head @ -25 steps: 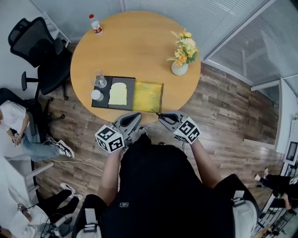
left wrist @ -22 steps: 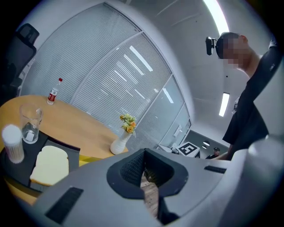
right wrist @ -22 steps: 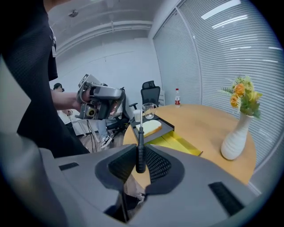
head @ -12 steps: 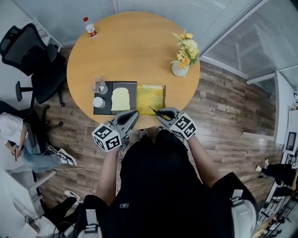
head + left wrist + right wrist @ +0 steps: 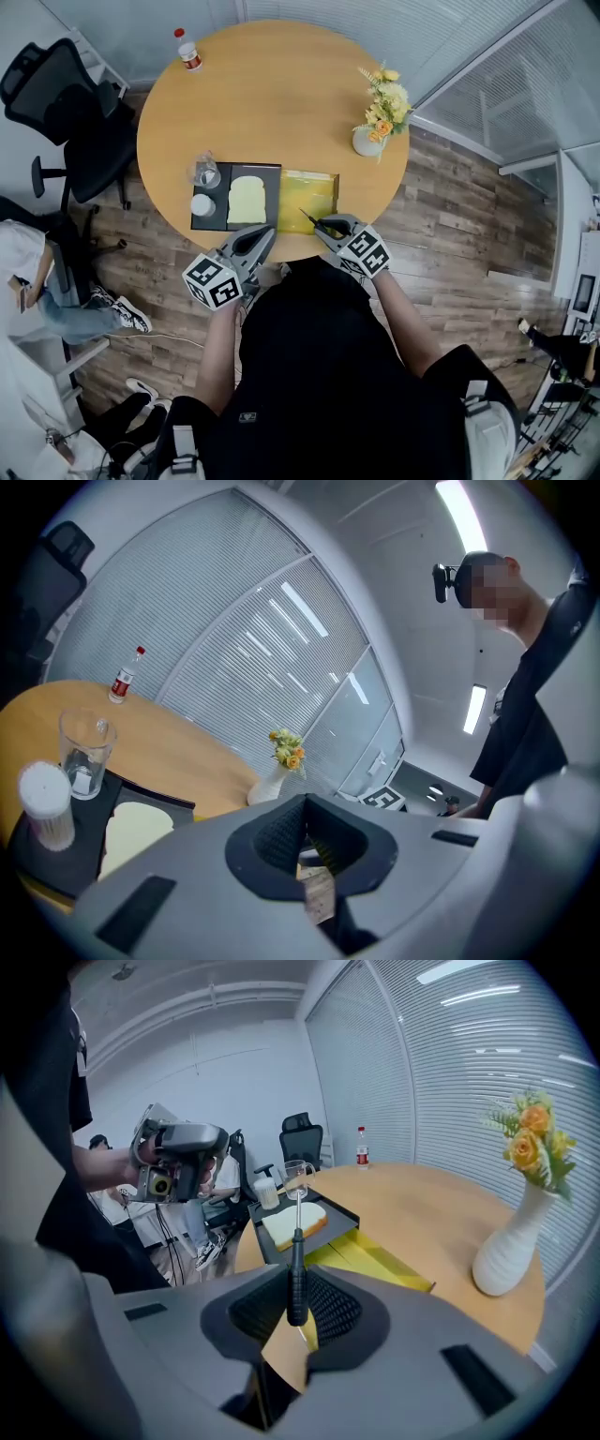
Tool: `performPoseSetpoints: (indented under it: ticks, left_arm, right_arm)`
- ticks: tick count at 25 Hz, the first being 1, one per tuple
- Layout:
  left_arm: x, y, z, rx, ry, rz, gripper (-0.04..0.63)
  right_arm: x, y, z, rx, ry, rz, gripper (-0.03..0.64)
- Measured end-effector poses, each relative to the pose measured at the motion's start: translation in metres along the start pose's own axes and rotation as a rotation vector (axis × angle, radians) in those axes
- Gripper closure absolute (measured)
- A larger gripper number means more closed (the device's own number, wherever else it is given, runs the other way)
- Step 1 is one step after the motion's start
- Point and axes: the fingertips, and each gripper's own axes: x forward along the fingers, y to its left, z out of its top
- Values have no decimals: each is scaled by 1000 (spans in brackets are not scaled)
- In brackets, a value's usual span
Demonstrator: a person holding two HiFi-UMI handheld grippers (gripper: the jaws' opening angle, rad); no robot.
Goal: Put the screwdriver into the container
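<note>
Round wooden table point(image 5: 272, 103), carrying the following. Yellow container point(image 5: 307, 192), lying open near the table's front edge, just beside a black tray point(image 5: 221, 218) on its left. The tray is holding a slice of bread point(image 5: 248, 200), a glass point(image 5: 207, 173) and a white cup point(image 5: 202, 203). A bottle point(image 5: 189, 52) is standing at the far left edge, and a white vase point(image 5: 367, 141) of flowers is sitting at the right edge. Right gripper point(image 5: 328, 225), hovering over the front edge of the table, its jaws pinching the black handle of the screwdriver point(image 5: 296, 1279). The metal shaft is sticking out ahead of the jaws and pointing towards the near end of the container, not yet inside it. Left gripper point(image 5: 265, 232), hanging just off the front edge of the table below the tray, its jaws pressed together with nothing between them. An office chair point(image 5: 56, 94) is standing on the floor at the table's left.
</note>
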Motion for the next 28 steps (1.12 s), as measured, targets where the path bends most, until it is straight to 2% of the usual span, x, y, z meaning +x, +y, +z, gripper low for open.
performPoseSetpoints:
  ticks: [6,11,21,28]
  left_arm:
    - [-1,7,12,3,-19,17,589]
    - [3,19,11,1,2,20,589]
    - [27,32,26,-2,23,4,589]
    - [31,46,28,-20,33,18,589]
  right_arm:
    - [15,-10,-6,-2,45,-4,558]
    - [30,-16,-23,-34,148,-38,558]
    - [56,-32,-41,20,235,-19,558]
    - [69,-40,-45,-42,318,-13,558]
